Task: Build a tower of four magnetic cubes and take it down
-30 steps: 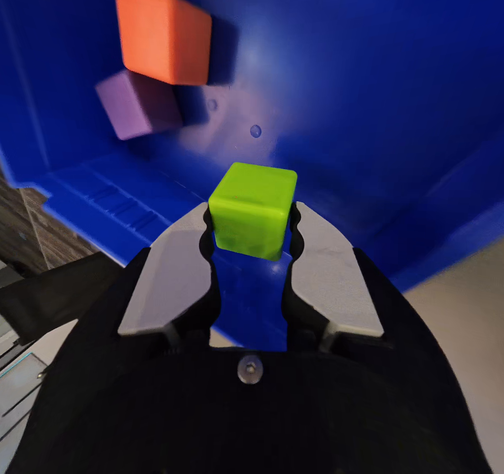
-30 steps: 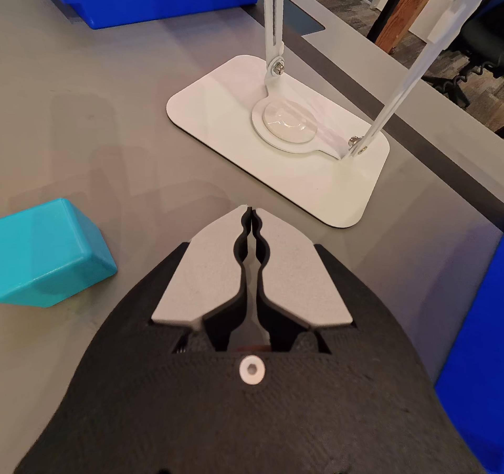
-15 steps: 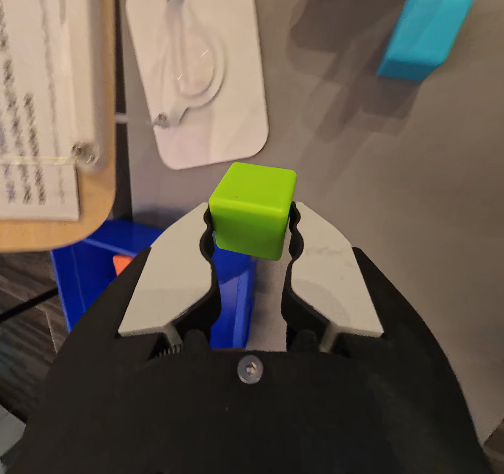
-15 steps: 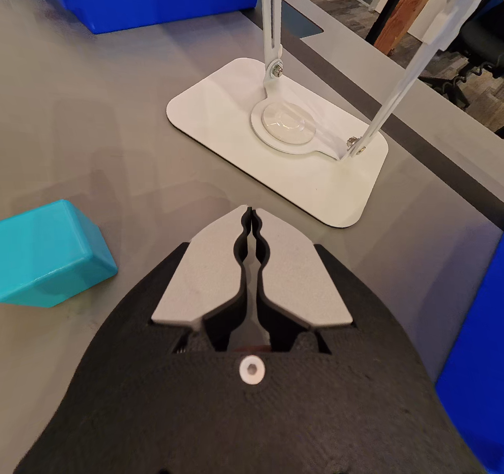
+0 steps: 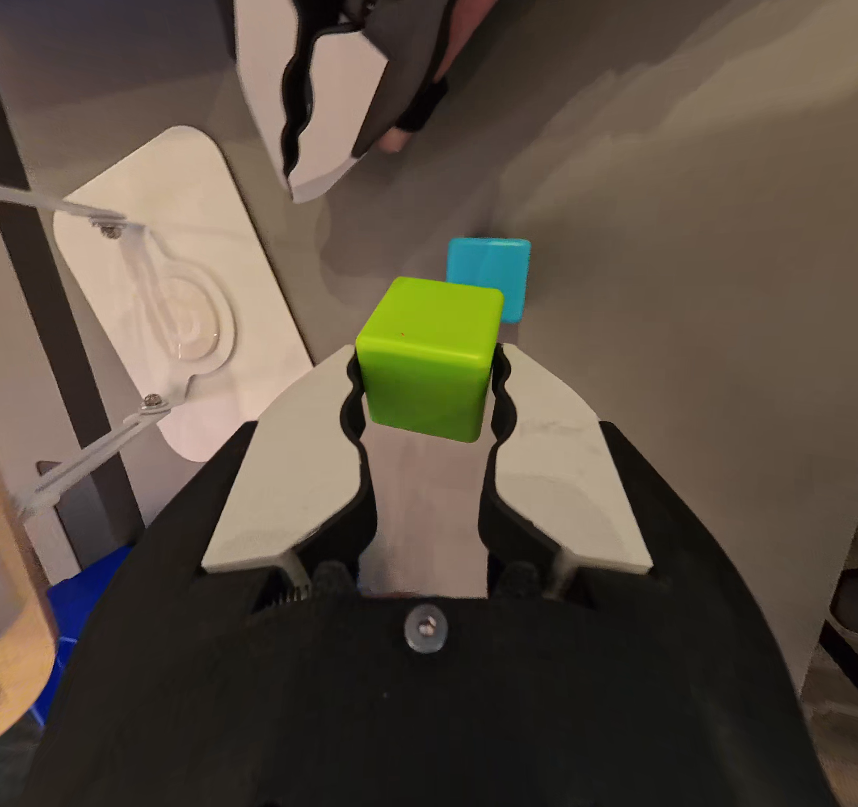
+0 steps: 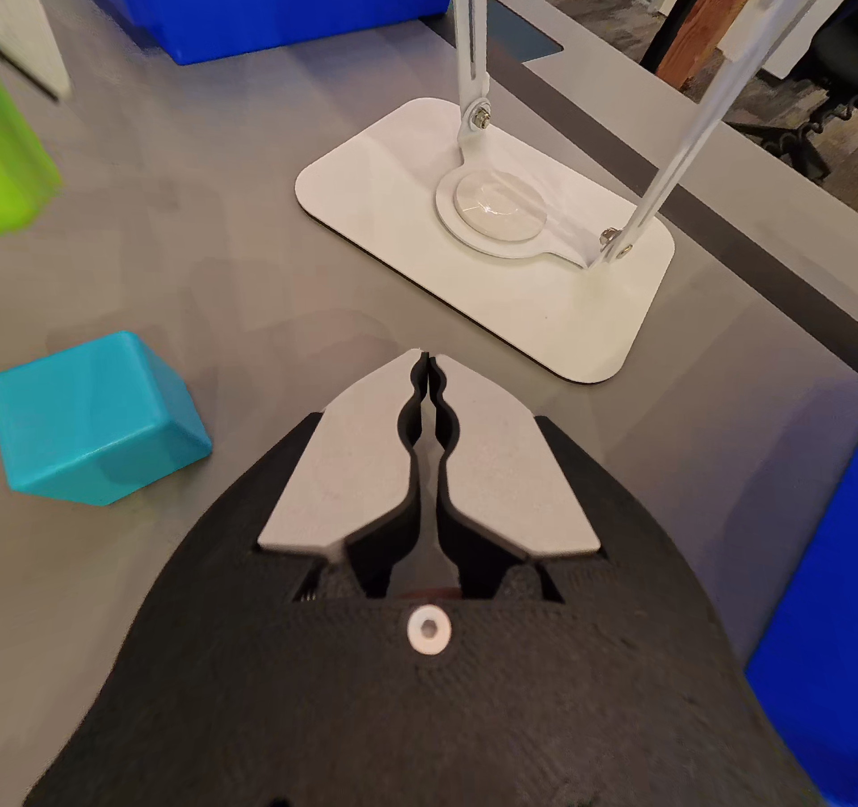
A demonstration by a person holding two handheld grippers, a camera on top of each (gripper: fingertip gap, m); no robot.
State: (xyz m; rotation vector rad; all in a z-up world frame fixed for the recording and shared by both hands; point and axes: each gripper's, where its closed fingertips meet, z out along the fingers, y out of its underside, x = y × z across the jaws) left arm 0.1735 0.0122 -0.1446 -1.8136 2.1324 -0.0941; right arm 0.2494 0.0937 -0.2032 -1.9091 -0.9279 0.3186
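Green cube (image 5: 427,357) between left jaws (clamped), aloft

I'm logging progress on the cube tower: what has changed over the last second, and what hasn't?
The left gripper carried the green cube out of the blue bin, over the grey table, to just short of the teal cube. Its grip never changed. The right gripper stayed shut and empty beside the teal cube, which has not moved; nor has the white stand base.
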